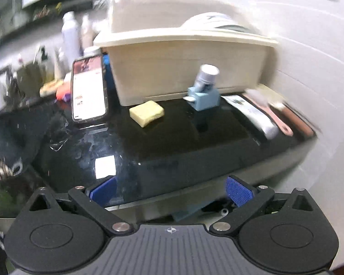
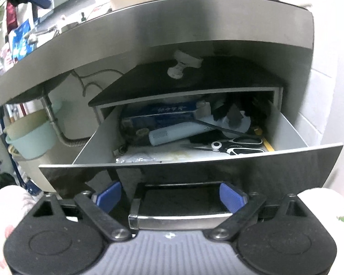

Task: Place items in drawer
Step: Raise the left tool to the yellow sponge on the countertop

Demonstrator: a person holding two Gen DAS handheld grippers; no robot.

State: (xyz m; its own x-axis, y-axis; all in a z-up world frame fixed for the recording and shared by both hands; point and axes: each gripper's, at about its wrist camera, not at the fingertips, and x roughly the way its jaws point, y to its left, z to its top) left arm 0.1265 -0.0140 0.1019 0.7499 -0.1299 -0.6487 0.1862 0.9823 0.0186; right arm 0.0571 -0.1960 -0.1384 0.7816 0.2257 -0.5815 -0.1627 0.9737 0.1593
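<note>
On the black countertop lie a yellow sponge, a light blue dispenser with a grey cap, a white tube and a pink brush. My left gripper hovers open at the counter's front edge, well short of these items. In the right wrist view the drawer under the counter stands pulled out, holding scissors, a pale blue tube and a blue box. My right gripper is open, its fingers on either side of the chrome drawer handle.
A cream plastic bin stands at the back of the counter. A phone leans at its left, with bottles behind. A white wall bounds the right side. Under the counter hang a mint basin and a metal hose.
</note>
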